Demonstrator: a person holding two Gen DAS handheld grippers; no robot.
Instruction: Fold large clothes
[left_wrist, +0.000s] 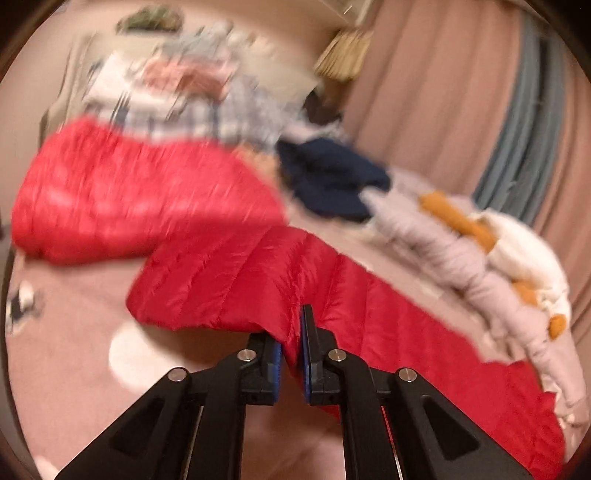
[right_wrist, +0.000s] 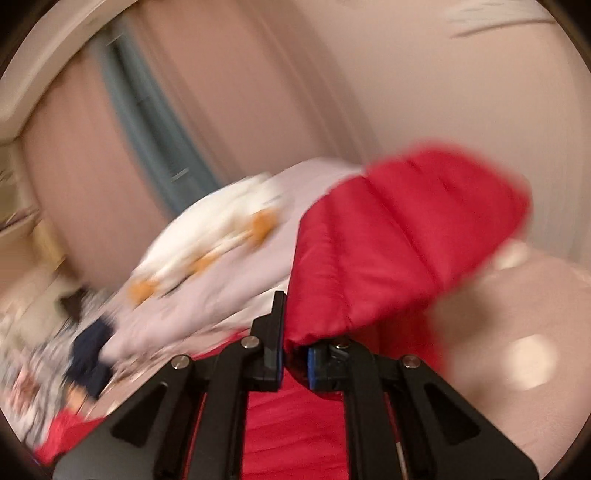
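Red quilted jacket (left_wrist: 155, 199) is spread across the pink bed (left_wrist: 74, 332), its bulk lying at the far left of my left wrist view and a long padded part running down toward the camera. I have the left gripper (left_wrist: 291, 354) clamped on a fold of that red fabric, which is pinched between the blue pads (left_wrist: 306, 354). Behind the jacket, blurred, sits a heap of plaid and pale laundry (left_wrist: 192, 92), then a navy garment (left_wrist: 328, 177), and further right a pale lilac quilted piece (left_wrist: 443, 243) with white and orange cloth (left_wrist: 517, 254) on it. Pink curtains (left_wrist: 443, 92) hang at the far right.

In the right wrist view, the same curtains (right_wrist: 229, 110) fill the left, with the white and orange cloth (right_wrist: 221, 229) below. My right gripper (right_wrist: 295, 354) is closed on a bunched edge of the red jacket (right_wrist: 399, 229), which rises off the bed to the right of the fingers.
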